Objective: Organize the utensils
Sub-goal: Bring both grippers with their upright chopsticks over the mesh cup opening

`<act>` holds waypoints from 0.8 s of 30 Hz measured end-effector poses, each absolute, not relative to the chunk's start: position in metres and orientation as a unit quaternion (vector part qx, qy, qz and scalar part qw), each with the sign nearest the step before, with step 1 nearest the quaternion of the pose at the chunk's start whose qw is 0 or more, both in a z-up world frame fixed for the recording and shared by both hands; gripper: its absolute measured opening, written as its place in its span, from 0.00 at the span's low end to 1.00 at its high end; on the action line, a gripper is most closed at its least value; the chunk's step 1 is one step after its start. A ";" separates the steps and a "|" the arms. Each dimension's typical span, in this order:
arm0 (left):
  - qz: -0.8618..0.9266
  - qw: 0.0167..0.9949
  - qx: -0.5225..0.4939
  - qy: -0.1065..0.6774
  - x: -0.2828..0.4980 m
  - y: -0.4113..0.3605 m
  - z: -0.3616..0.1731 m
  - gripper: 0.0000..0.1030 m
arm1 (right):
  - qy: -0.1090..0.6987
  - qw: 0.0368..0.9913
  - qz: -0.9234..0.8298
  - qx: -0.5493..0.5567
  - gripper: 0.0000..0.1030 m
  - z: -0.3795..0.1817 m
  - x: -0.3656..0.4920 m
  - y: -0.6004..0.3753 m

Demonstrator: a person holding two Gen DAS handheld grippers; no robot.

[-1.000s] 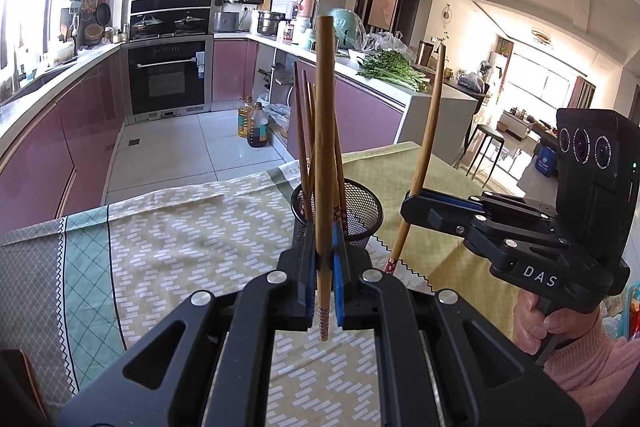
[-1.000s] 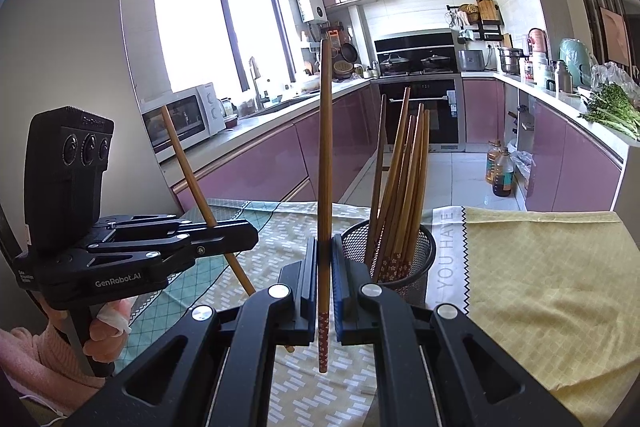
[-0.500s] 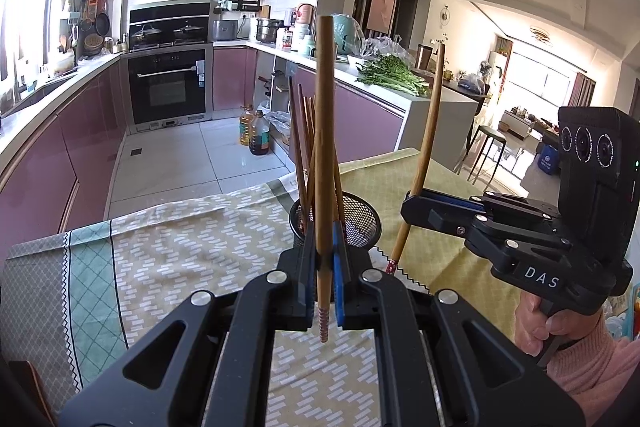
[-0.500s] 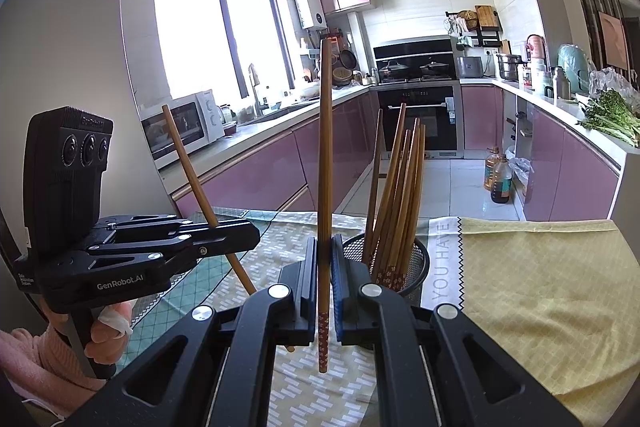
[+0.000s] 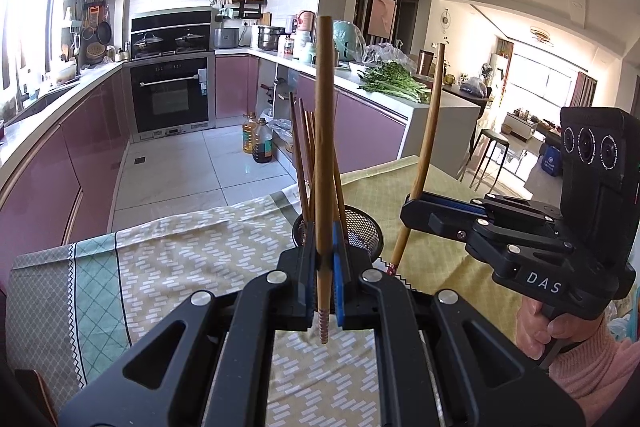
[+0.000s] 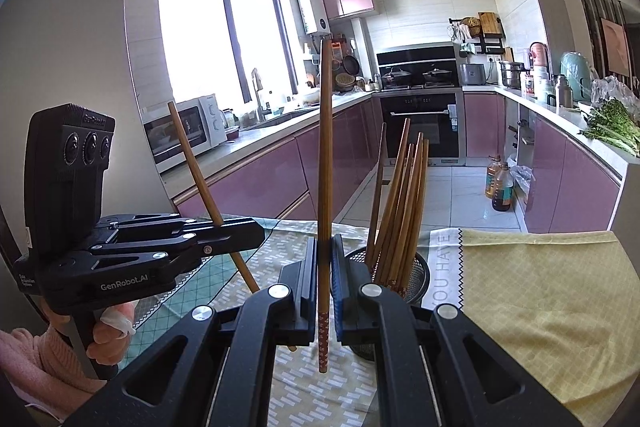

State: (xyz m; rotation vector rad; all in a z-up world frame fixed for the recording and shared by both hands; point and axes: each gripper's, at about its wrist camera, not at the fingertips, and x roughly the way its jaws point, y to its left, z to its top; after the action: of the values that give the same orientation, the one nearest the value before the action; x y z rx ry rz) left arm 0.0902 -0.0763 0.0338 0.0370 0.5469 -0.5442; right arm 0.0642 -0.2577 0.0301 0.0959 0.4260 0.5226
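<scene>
Two handheld grippers are seen above a table (image 5: 168, 259) covered by patterned cloths, and one wooden chopstick is clamped in each. The left gripper (image 5: 324, 283) is closed tightly on a chopstick (image 5: 323, 155) that stands nearly upright between its pads, with the patterned end hanging just below the jaws. The right gripper (image 6: 325, 287) is likewise closed on a second chopstick (image 6: 325, 155), held upright in the same way, its patterned tip pointing down toward the cloth. In the left wrist view the right gripper (image 5: 416, 215) is seen from the side, at the right, with its chopstick (image 5: 428, 131) leaning slightly; in the right wrist view the left gripper (image 6: 244, 235) is seen at the left, its chopstick (image 6: 200, 171) tilted. One black mesh holder (image 6: 420, 275) stands on the cloth between and just beyond the two grippers. In it a bundle of chopsticks (image 6: 400, 211) is gathered, leaning together; about seven can be counted in the right wrist view, though the overlap makes the number uncertain. Neither held chopstick is touching the holder. Two oil bottles (image 6: 500, 183) stand on the tiled floor beside the cabinets, and one bunch of greens (image 5: 394, 81) lies on the counter.
</scene>
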 end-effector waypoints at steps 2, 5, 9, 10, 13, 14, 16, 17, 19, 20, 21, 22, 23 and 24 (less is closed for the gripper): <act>-0.265 0.927 0.019 0.266 0.090 -0.078 0.035 0.07 | 0.208 0.943 0.256 0.047 0.05 0.031 0.064 -0.258; -0.263 0.928 0.019 0.265 0.091 -0.078 0.036 0.07 | 0.206 0.943 0.256 0.047 0.05 0.032 0.063 -0.258; -0.263 0.928 0.019 0.262 0.092 -0.079 0.038 0.07 | 0.204 0.944 0.256 0.047 0.05 0.033 0.063 -0.258; -0.263 0.929 0.019 0.261 0.092 -0.079 0.039 0.07 | 0.204 0.944 0.255 0.047 0.05 0.034 0.063 -0.258; -0.263 0.930 0.020 0.257 0.092 -0.080 0.041 0.07 | 0.201 0.945 0.255 0.046 0.05 0.034 0.063 -0.258; -0.264 0.930 0.021 0.256 0.093 -0.080 0.042 0.07 | 0.201 0.945 0.254 0.045 0.05 0.035 0.064 -0.258; -0.263 0.930 0.022 0.254 0.093 -0.081 0.044 0.07 | 0.199 0.945 0.254 0.045 0.05 0.037 0.063 -0.258; -0.264 0.931 0.022 0.253 0.094 -0.081 0.045 0.07 | 0.198 0.946 0.254 0.045 0.05 0.037 0.064 -0.257; -0.263 0.931 0.022 0.251 0.095 -0.082 0.046 0.07 | 0.196 0.946 0.254 0.045 0.05 0.038 0.065 -0.257; -0.264 0.931 0.022 0.250 0.096 -0.082 0.047 0.07 | 0.195 0.946 0.254 0.045 0.05 0.039 0.065 -0.257; -0.265 0.931 0.022 0.250 0.097 -0.082 0.047 0.07 | 0.194 0.947 0.254 0.045 0.05 0.039 0.065 -0.257; -0.265 0.931 0.022 0.249 0.098 -0.083 0.048 0.07 | 0.192 0.947 0.254 0.044 0.05 0.040 0.065 -0.258; -0.265 0.932 0.024 0.247 0.099 -0.083 0.049 0.07 | 0.191 0.947 0.253 0.044 0.05 0.041 0.066 -0.258; -0.265 0.932 0.024 0.245 0.099 -0.083 0.051 0.07 | 0.191 0.947 0.253 0.045 0.05 0.041 0.066 -0.258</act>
State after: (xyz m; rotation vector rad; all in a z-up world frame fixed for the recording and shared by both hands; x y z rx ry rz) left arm 0.0994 -0.0834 0.0507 0.0500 0.5015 -0.5433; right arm 0.0663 -0.2583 0.0413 0.0922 0.3886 0.5157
